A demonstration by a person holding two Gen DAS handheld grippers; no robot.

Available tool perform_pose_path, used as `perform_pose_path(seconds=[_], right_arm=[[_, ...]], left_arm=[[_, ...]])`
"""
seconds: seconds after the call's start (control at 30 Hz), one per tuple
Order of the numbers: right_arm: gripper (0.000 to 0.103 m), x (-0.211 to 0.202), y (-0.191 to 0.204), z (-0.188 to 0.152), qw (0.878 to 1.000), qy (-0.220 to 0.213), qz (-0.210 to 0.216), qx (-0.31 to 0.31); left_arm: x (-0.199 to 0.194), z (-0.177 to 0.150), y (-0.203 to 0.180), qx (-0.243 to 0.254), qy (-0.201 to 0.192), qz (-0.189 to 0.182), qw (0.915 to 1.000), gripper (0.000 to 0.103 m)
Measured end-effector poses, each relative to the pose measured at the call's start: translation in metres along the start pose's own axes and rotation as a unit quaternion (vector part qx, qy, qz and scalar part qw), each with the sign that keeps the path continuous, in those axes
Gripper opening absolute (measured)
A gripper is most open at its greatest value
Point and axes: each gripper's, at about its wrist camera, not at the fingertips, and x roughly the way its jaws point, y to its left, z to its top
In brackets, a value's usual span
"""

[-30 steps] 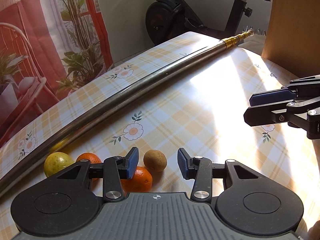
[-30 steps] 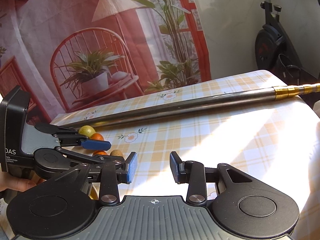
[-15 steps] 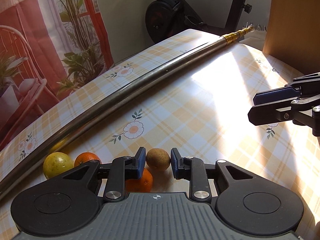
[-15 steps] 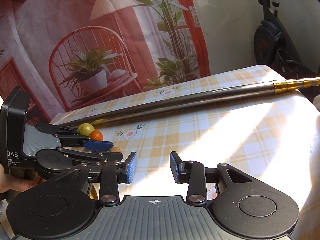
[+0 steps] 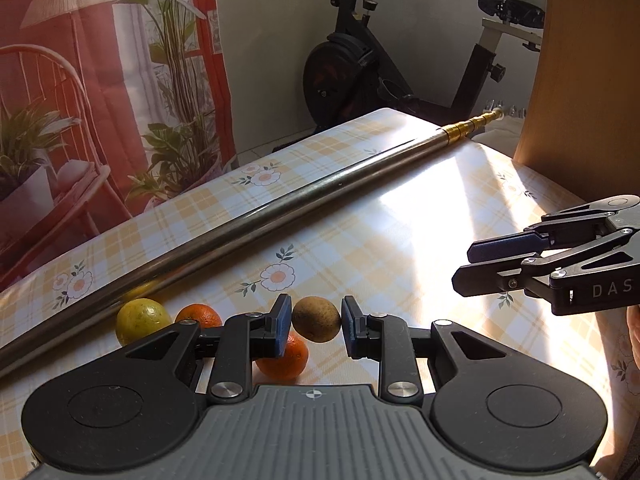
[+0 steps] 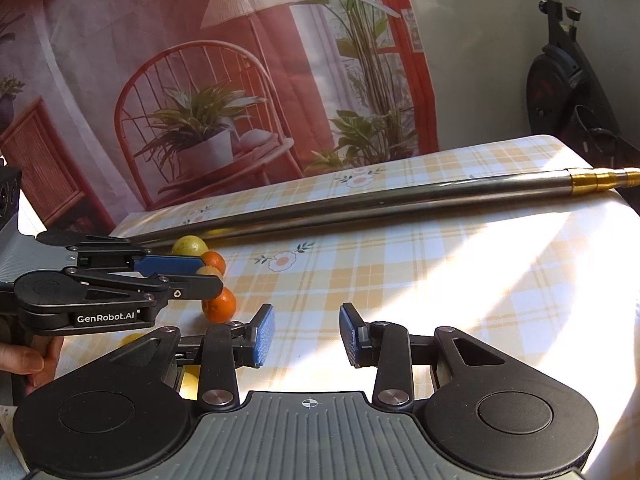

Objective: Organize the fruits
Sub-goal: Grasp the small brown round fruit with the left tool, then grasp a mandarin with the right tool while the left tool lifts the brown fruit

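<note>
Since a second ago my left gripper [image 5: 313,327] has closed onto the brown fruit [image 5: 316,319], seemingly lifted off the tabletop [image 5: 400,240] | orange [image 5: 285,358] below left jaw, to be sorted later | right gripper [image 6: 306,334] jaws apart, empty, waiting aside.

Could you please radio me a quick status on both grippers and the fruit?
Left gripper shut on brown fruit. Right gripper open, empty. Nearest orange close beside the left fingers; contact unclear.
</note>
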Motion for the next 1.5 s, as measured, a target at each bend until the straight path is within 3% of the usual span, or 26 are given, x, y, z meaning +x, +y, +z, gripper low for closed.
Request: perform_pose_path(seconds=[0.37,0.63,0.87,1.03,1.13,1.5], right_arm=[[0.034,0.047,0.061,0.023,0.993,0.03,0.054,-0.098],[0.04,0.089,0.082,0.033,0.992,0.07,0.064,-0.086],[0.041,0.123,0.089,0.028,0.988,0.126,0.038,-0.081],[0.04,0.128,0.09,0.025,0.988,0.136,0.027,-0.074],[0.031,0.13,0.09,0.024,0.987,0.14,0.019,-0.077],[0.03,0.097,0.096,0.027,0.99,0.114,0.03,-0.074]], left_arm=[[-0.062,-0.03,0.031,-0.074,-0.041,0.021,0.9962,0.028],[-0.091,-0.054,0.045,-0.105,-0.06,0.026,0.9923,0.028],[-0.1,-0.07,0.057,-0.132,-0.068,0.023,0.9887,0.028],[-0.103,-0.077,0.058,-0.133,-0.071,0.02,0.9884,0.028],[-0.104,-0.08,0.056,-0.131,-0.07,0.018,0.9887,0.028],[-0.115,-0.084,0.043,-0.121,-0.076,0.007,0.9897,0.028]])
